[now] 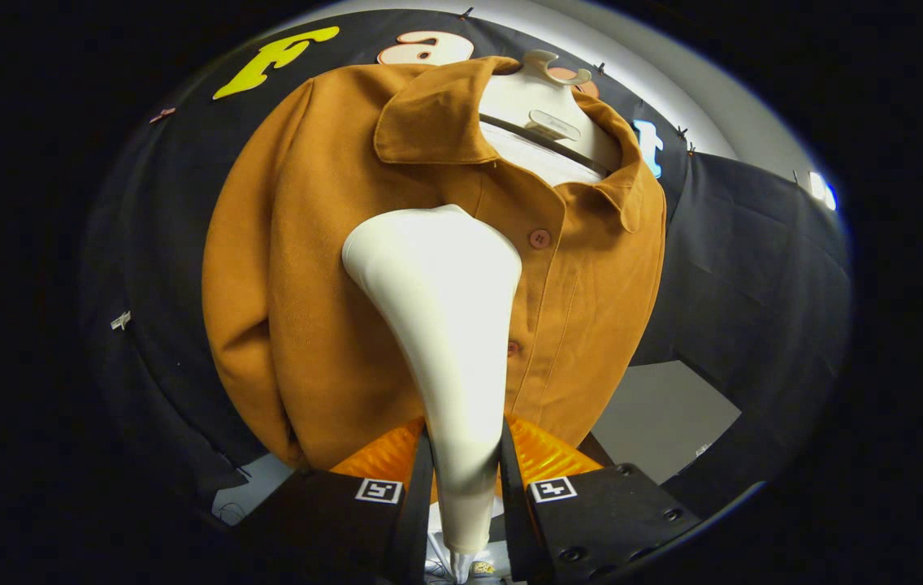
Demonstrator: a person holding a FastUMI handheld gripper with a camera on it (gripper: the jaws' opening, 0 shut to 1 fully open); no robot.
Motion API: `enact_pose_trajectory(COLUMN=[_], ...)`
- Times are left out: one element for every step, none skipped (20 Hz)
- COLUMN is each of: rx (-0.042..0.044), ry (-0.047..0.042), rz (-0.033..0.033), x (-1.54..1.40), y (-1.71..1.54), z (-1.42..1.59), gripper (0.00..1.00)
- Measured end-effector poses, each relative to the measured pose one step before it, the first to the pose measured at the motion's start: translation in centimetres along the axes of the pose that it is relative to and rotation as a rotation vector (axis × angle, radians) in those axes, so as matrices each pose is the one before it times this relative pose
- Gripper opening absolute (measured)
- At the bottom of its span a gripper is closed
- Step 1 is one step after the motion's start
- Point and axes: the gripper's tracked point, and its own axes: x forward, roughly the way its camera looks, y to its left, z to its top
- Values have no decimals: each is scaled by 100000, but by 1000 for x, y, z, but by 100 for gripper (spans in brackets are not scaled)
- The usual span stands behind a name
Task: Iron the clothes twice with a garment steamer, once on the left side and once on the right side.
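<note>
Clamping the steamer point(449, 341) by its narrow handle, the gripper point(465, 479) is holding its head against the jacket point(307, 309) hanging just beyond the fingers, seemingly touching, so lingering risks dampening one patch.

The garment steamer point(445, 325) is sitting between the two fingers of the gripper point(465, 479), both fingers pressing on its handle, its wide head lying far ahead of them. The head is lying against the front of the jacket point(307, 284), just left of the button row point(539, 239). The jacket is hanging on a mannequin point(539, 106), whose neck is standing above the collar. Behind the jacket, the booth's cloth wall point(754, 268) is spreading left and right, and a bare panel point(660, 414) is lying near, right of the jacket's lower edge.
</note>
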Motion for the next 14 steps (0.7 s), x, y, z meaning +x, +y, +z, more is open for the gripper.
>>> enact_pose_trajectory(rx=[-454,-619,-602,-718,-563,-406,-482,-440,-372,-271,-127,-215,-374,-375], ry=[605,752,745,966,1024,1153,1224,1266,973,889,871,1078,1226,1200], rz=[-318,-308,-307,-250,-185,-101,66,192,313,324,317,301,406,508], x=[144,238,168,222,264,165,188,148,51,197,102,177,106,201], y=[157,182,89,155,125,100,105,164,63,48,107,204,220,-14], z=[-209,-295,-445,-384,-423,-436,-490,-446,-469,-462,-335,-518,-382,-489], gripper=[42,42,42,42,42,42,43,43,43,42,42,43,42,42])
